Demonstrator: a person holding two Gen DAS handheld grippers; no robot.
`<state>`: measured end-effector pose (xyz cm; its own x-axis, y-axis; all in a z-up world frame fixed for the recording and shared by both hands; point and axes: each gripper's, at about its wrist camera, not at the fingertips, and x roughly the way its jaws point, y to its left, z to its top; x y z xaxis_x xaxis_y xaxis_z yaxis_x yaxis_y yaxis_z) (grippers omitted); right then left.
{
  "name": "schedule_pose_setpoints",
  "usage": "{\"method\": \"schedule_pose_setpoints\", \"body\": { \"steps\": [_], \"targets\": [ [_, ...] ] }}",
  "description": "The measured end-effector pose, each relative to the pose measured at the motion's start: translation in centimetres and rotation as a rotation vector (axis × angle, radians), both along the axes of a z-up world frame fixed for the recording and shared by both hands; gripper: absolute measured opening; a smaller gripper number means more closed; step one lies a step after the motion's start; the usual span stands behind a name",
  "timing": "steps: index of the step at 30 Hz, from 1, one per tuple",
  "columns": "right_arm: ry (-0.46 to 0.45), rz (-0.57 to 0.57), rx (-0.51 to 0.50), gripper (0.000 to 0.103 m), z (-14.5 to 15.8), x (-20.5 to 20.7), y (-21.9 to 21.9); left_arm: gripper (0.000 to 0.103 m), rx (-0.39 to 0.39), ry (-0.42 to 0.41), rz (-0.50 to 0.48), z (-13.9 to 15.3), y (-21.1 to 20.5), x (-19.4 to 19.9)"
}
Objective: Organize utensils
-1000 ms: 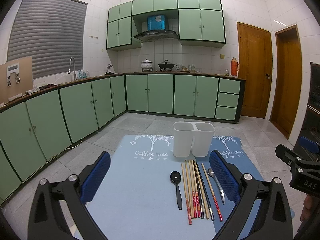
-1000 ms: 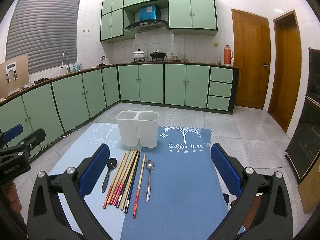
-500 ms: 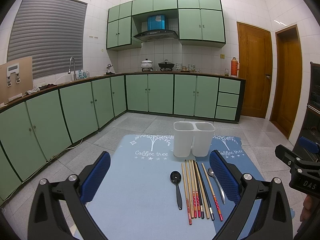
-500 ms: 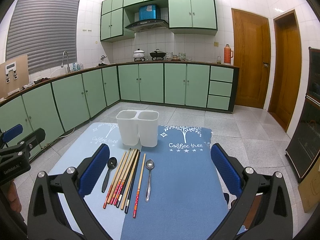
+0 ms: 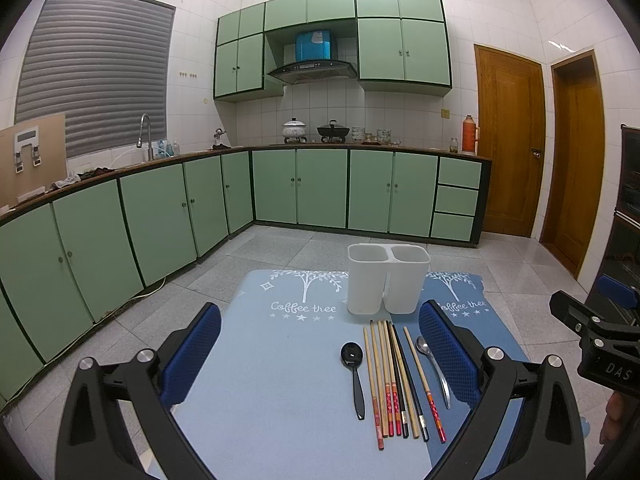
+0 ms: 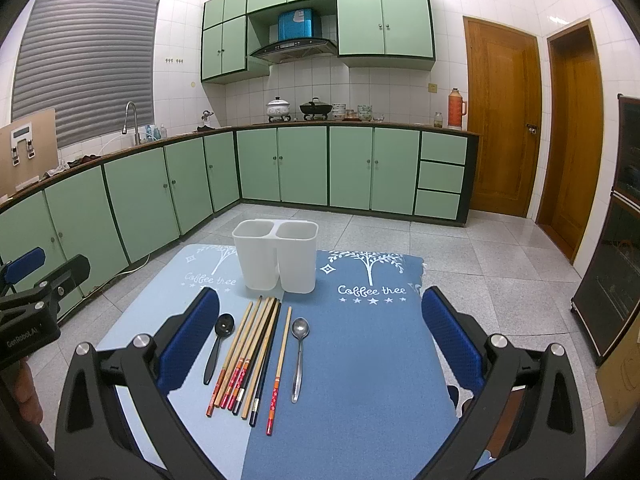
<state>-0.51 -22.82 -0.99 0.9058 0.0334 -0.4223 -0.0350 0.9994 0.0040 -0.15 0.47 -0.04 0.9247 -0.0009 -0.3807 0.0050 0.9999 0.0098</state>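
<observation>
A white two-compartment holder (image 5: 388,278) (image 6: 276,256) stands upright and empty on the blue mat (image 5: 272,380) (image 6: 360,360). In front of it lie a black spoon (image 5: 354,372) (image 6: 218,342), several chopsticks (image 5: 394,380) (image 6: 250,354) side by side, and a metal spoon (image 5: 434,364) (image 6: 298,354). My left gripper (image 5: 320,344) hovers open above the mat's left part, with the utensils near its right finger. My right gripper (image 6: 320,328) hovers open, and the utensils lie near its left finger. Neither holds anything.
The mat lies on a table over a grey tiled floor. Green cabinets (image 5: 160,220) run along the left and back walls. Two wooden doors (image 6: 500,120) stand at the right. A dark cabinet (image 6: 612,272) is at the far right.
</observation>
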Motion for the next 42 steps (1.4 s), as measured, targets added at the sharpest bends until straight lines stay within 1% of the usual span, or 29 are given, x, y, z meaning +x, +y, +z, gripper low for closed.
{"method": "schedule_pose_setpoints", "body": {
  "steps": [38,42],
  "targets": [
    [0.002,0.0,0.003,0.098,0.11,0.04,-0.06,0.097,0.0,-0.002,0.001,0.04,0.14,0.0],
    [0.007,-0.002,0.001,0.098,-0.35,0.35,-0.23,0.097,0.004,0.003,0.005,0.02,0.4,0.01]
  ]
}}
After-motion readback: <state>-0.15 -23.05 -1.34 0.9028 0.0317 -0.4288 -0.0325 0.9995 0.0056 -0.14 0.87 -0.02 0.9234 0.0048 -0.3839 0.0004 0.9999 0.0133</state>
